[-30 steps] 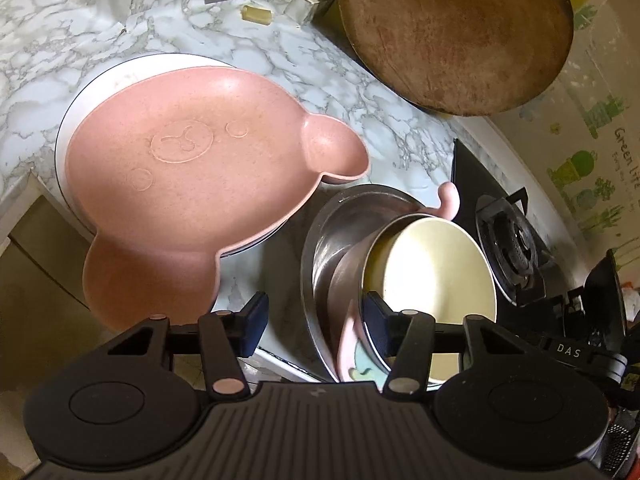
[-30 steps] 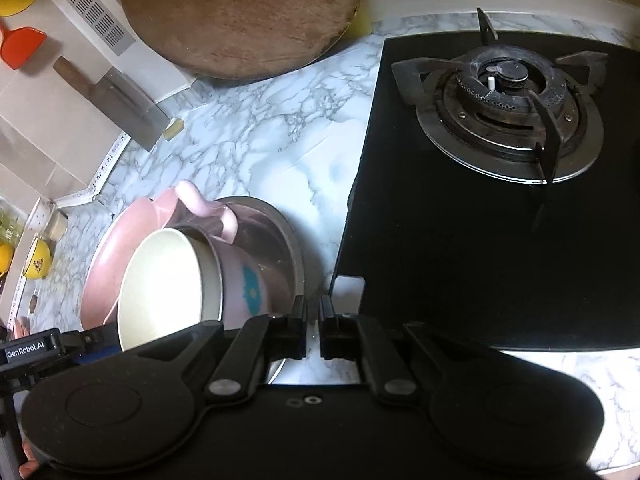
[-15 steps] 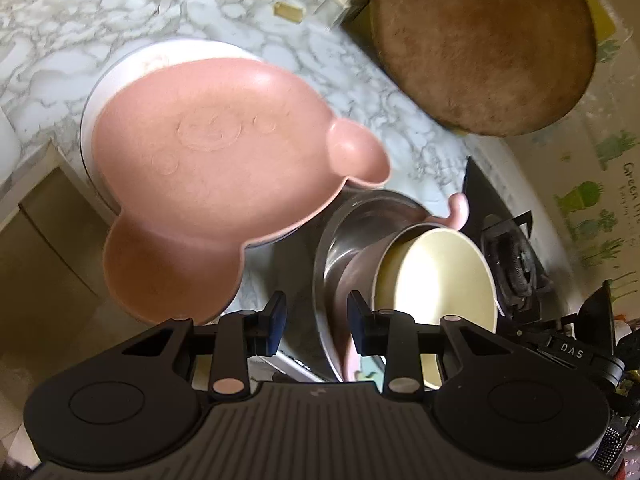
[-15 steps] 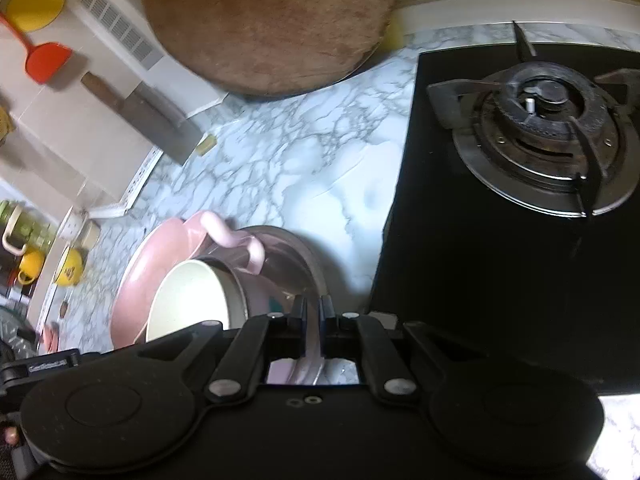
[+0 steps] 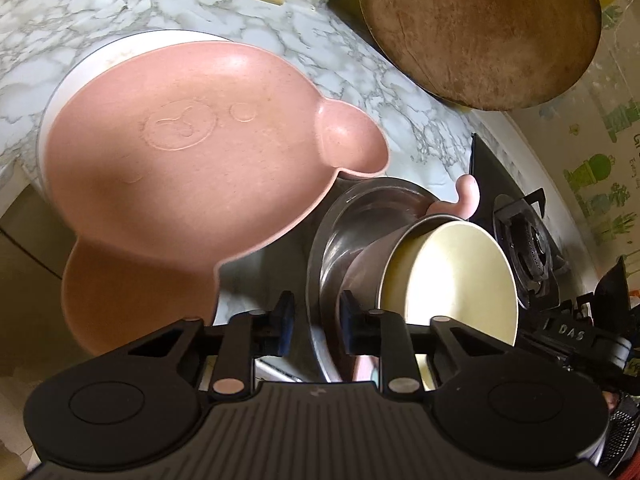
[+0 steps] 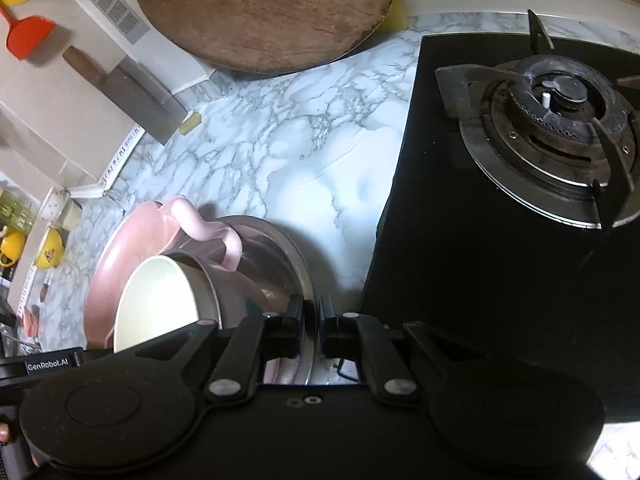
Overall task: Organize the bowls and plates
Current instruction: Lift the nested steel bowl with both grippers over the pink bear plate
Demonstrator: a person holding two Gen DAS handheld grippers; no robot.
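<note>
Two hand-held grippers work at the steel bowl [image 5: 360, 216], centre-low on the counter [image 6: 280, 152]: the right hand-held gripper [image 6: 317, 320] is clamped on its rim, the left hand-held gripper [image 5: 316, 320] has just been closing around the opposite rim, pads not clearly pressing. A cream bowl [image 5: 452, 280] leans inside.

A home kitchen, seen at the cooking counter.

A marble-patterned counter [image 6: 280, 140] runs up to a black gas hob [image 6: 500, 260] with a burner and pan supports [image 6: 556, 120] at its right edge. A big round wooden chopping board [image 6: 264, 12] leans at the back edge, a cleaver [image 6: 132, 92] lies near the back left corner, and a red scoop [image 6: 28, 36] hangs on the wall. Stacked children's tableware, a pink bear-shaped plate [image 5: 180, 160] and a steel bowl [image 5: 360, 220], sits at the front edge, and cactus stickers [image 5: 592, 176] decorate the wall.
</note>
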